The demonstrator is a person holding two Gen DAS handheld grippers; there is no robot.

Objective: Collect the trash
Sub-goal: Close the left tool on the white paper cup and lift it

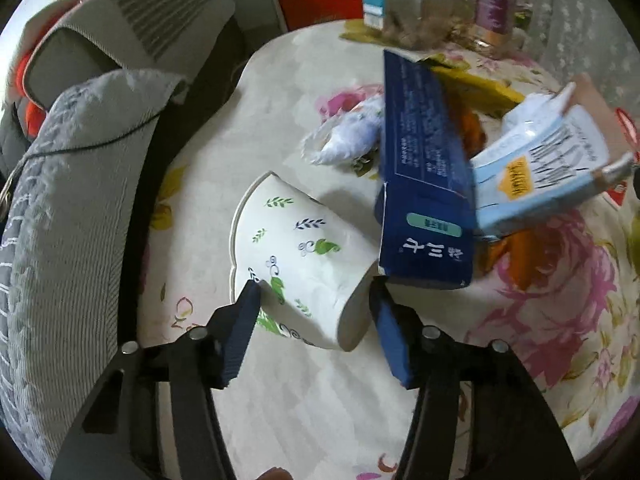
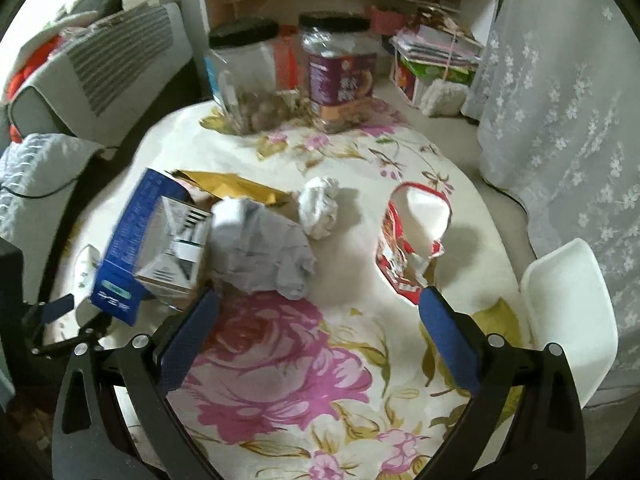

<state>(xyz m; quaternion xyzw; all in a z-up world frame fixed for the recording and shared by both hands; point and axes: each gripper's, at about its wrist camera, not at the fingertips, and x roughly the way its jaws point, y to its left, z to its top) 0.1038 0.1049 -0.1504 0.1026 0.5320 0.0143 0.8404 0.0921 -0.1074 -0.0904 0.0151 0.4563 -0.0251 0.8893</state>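
A white paper cup (image 1: 296,256) with green leaf print lies on its side on the floral tablecloth (image 1: 320,400). My left gripper (image 1: 314,286) is open, its blue fingers on either side of the cup's base. A dark blue carton (image 1: 424,176) and a light blue-white carton (image 1: 536,172) lie just beyond; they also show in the right wrist view as the blue carton (image 2: 132,240) and pale carton (image 2: 176,248). My right gripper (image 2: 318,300) is open and empty above the cloth. Ahead of it lie grey crumpled paper (image 2: 264,252), a white paper ball (image 2: 320,206) and a torn red-white carton (image 2: 412,240).
Two clear plastic jars (image 2: 340,76) stand at the table's far edge. A yellow wrapper (image 2: 232,186) lies behind the cartons. A white chair (image 2: 568,312) is at the right, a lace curtain (image 2: 560,100) beyond it. A grey cushioned seat (image 1: 68,200) borders the table's left edge.
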